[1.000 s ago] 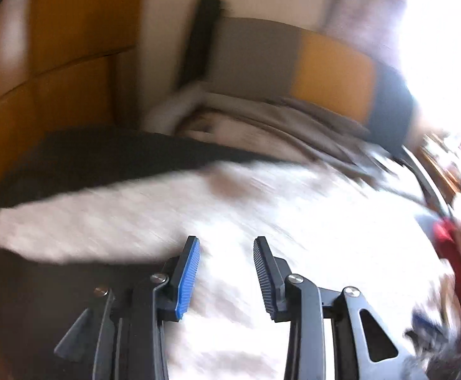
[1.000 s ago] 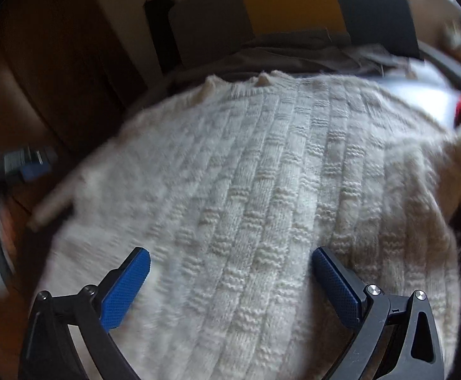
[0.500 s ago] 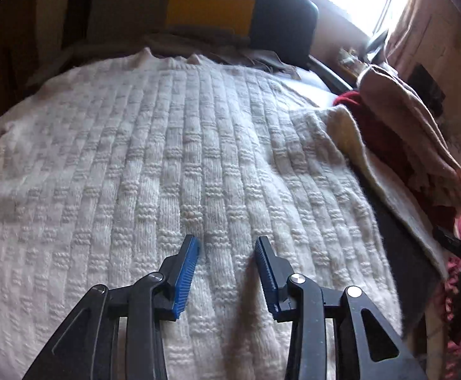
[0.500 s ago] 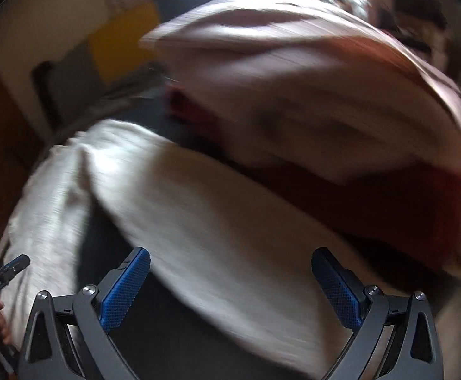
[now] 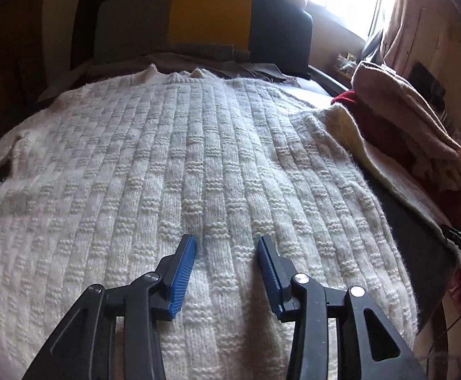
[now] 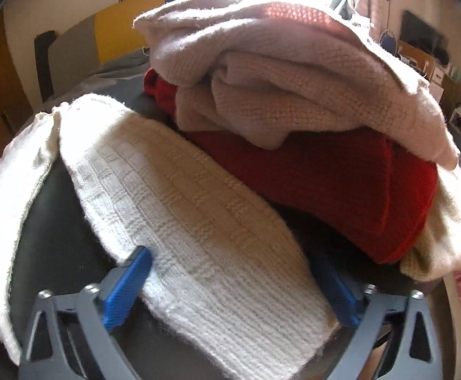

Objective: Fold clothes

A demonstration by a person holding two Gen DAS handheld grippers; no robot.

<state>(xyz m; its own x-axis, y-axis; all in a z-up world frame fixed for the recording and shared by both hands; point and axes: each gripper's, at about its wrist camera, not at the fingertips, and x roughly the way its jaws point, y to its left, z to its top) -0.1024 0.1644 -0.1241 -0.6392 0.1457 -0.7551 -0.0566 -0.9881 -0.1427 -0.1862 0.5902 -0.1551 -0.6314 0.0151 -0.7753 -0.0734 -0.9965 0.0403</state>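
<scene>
Evidently the cream basket-weave knitted sweater (image 5: 173, 171) is laid flat on the dark surface, ready for folding. Its sleeve (image 6: 198, 237) is straddled by the right gripper (image 6: 233, 288), jaws spread wide (nothing pinched); the left gripper (image 5: 227, 266) is held above the hem, jaws parted.

Sweater (image 5: 173, 164) lies flat, collar toward the headboard (image 5: 198, 31); its sleeve (image 6: 198, 221) stretches right, against the stacked clothes (image 6: 293, 101).
</scene>
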